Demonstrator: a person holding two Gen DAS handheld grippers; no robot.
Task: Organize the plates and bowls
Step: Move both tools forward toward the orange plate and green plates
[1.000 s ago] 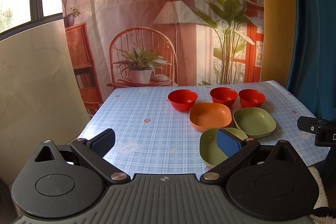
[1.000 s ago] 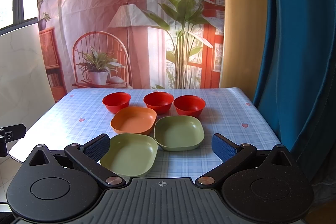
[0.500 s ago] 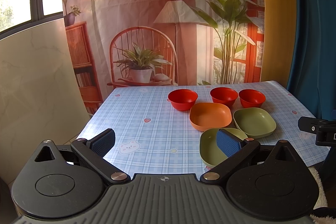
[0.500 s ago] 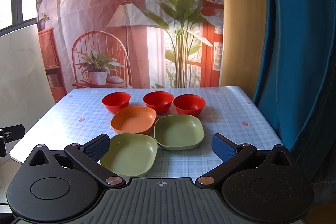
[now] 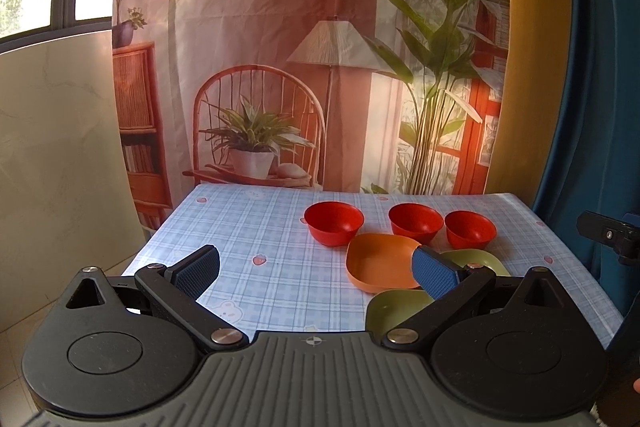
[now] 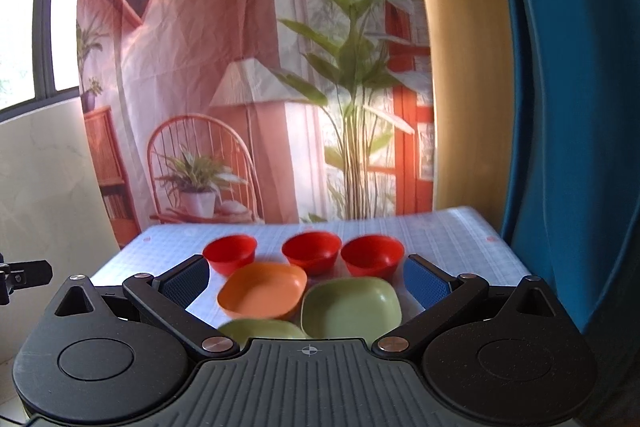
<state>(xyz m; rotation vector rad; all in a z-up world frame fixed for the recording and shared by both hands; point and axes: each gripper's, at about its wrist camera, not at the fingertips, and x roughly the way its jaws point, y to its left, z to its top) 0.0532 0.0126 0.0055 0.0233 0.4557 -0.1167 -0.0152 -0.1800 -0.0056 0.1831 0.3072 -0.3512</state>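
Right wrist view shows the right hand-held gripper [image 6: 306, 281] spread wide and holding nothing, raised above the near edge of the worktop [image 6: 452, 231] with the dishes framed between its fingers. Three red bowls [image 6: 311, 251] stand in a row at the back; in front of them sit an orange plate [image 6: 262, 291] and a green plate [image 6: 350, 307] side by side, and a second green plate [image 6: 262, 329] lies nearest, half hidden by the gripper body. Like kinds are grouped but nothing is stacked, so the sorting looks hardly begun. The picture is blurred, which suggests this gripper is moving, probably lining up on a plate.

The left hand-held gripper [image 5: 316, 269] is also wide and empty, held off to the left of the dishes over bare cloth, likely waiting clear so the right one can work first.
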